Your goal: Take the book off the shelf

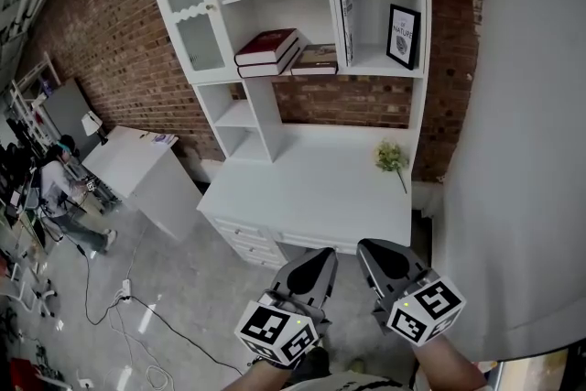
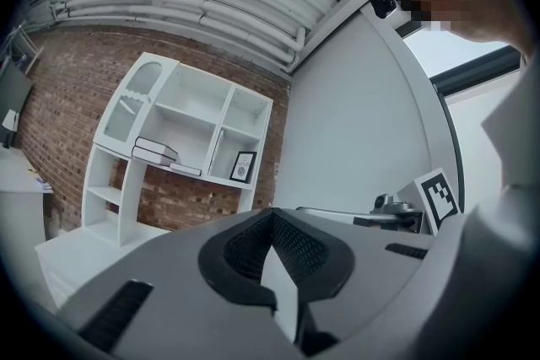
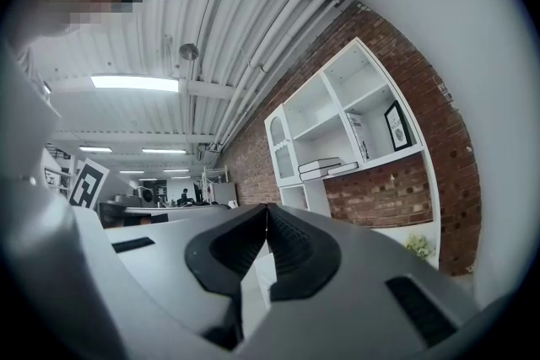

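Grey jaws of the left gripper (image 1: 316, 263) are pressing together with nothing between them, and the right gripper (image 1: 380, 259) just beside it is doing the same — both pinched to a closed seam, both empty. They are hanging low in front of the white desk (image 1: 311, 197), well apart from the shelf (image 1: 366, 71) above it. On that shelf the red book (image 1: 267, 44) is lying flat on top of a second book (image 1: 268, 66), with a darker book (image 1: 317, 59) lying flat just beside the pair. Another book (image 1: 348, 25) is standing upright in the right compartment, near a framed picture (image 1: 404, 36). A flower sprig (image 1: 392, 157) is lying on the desk — towards its right rear corner, near the brick wall (image 1: 110, 32).
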Demonstrator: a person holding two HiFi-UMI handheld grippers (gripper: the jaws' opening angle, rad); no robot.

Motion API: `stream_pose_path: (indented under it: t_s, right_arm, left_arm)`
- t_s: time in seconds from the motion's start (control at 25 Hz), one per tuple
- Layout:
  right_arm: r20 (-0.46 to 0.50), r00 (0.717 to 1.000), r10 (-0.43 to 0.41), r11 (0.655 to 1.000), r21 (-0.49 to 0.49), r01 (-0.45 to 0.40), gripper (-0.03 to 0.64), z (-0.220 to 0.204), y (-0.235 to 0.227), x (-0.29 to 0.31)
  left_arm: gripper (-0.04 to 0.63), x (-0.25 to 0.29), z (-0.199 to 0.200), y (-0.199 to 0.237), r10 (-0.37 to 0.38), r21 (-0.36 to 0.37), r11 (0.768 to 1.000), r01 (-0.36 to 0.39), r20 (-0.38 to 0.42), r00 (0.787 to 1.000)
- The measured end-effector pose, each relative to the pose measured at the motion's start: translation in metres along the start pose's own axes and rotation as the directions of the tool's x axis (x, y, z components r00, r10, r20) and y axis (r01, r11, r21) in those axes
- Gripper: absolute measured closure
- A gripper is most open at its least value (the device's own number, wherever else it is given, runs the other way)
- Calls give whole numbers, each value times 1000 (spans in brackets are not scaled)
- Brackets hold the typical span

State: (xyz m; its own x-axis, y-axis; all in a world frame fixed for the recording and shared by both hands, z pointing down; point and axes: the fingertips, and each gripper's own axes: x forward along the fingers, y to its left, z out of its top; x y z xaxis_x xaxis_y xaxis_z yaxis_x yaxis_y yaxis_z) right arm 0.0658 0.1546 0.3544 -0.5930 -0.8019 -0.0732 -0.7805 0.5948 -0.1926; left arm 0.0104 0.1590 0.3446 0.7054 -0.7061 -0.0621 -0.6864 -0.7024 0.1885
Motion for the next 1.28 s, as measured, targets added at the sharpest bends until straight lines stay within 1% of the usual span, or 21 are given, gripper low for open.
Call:
stream_pose_path:
  t_s: [0.16,0.36,0.56,0.76,1.04,1.16,1.28]
  right_arm:
    - [-4,1000,-10,1000,-3,10,600,-3,-8,16]
    - [-7,1000,-29,999,-17,29,600,-4,-25,49]
    - [-2,998,-62,998,-28,62,600,0,-49,101]
    - [2,996,-90,996,-26,90,600,0,-71,163]
    - [29,986,-162,987,-18,162,600,5,-109,231]
    - [38,985,-171,985,20,170,598,4,-124,251]
    - [41,983,-179,983,40,177,598,7,-144,268]
  left_arm:
    - [584,11,-3,17,-10,-14,1000,10,1,1000]
    - [584,33,-2,51,-22,-15,1000,22,4,1000]
    - [584,65,7,101,-42,-5,999,42,7,999]
    - [584,100,21,160,-71,-13,997,71,6,997]
    - [584,150,35,223,-130,23,991,130,-10,991]
    - [584,171,38,246,-144,5,990,144,0,990]
    - [584,194,41,262,-154,-39,987,154,13,988]
